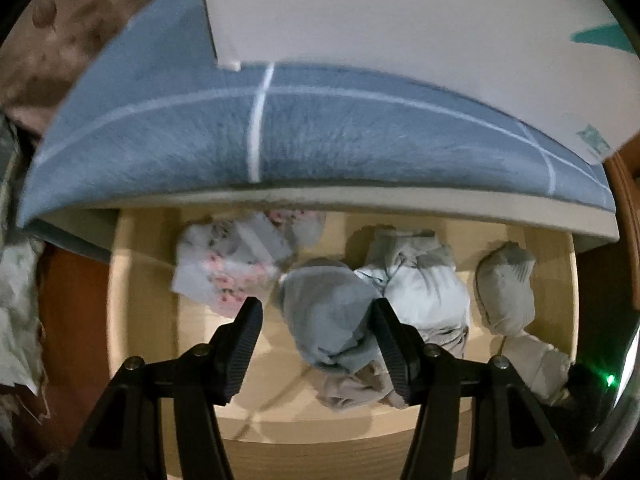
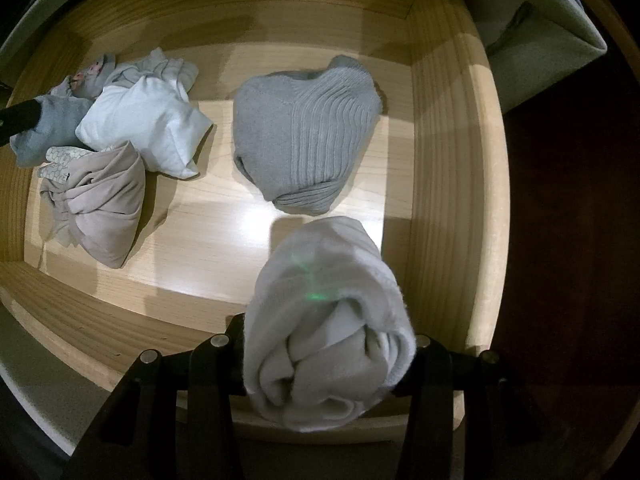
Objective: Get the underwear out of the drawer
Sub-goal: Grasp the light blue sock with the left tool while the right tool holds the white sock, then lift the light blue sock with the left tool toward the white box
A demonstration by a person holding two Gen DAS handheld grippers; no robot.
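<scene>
A white roll (image 2: 324, 328) was pinched between the fingers of the right gripper (image 2: 326, 364) just above the front right corner of the wooden drawer (image 2: 440, 160). The left gripper (image 1: 316, 312) was held over the drawer with its fingers spread on either side of a grey roll (image 1: 328, 312), the pads not seen to press it. A ribbed bundle (image 2: 304, 136), a white bundle (image 2: 148, 128) and a beige bundle (image 2: 100, 204) were left lying on the drawer floor.
</scene>
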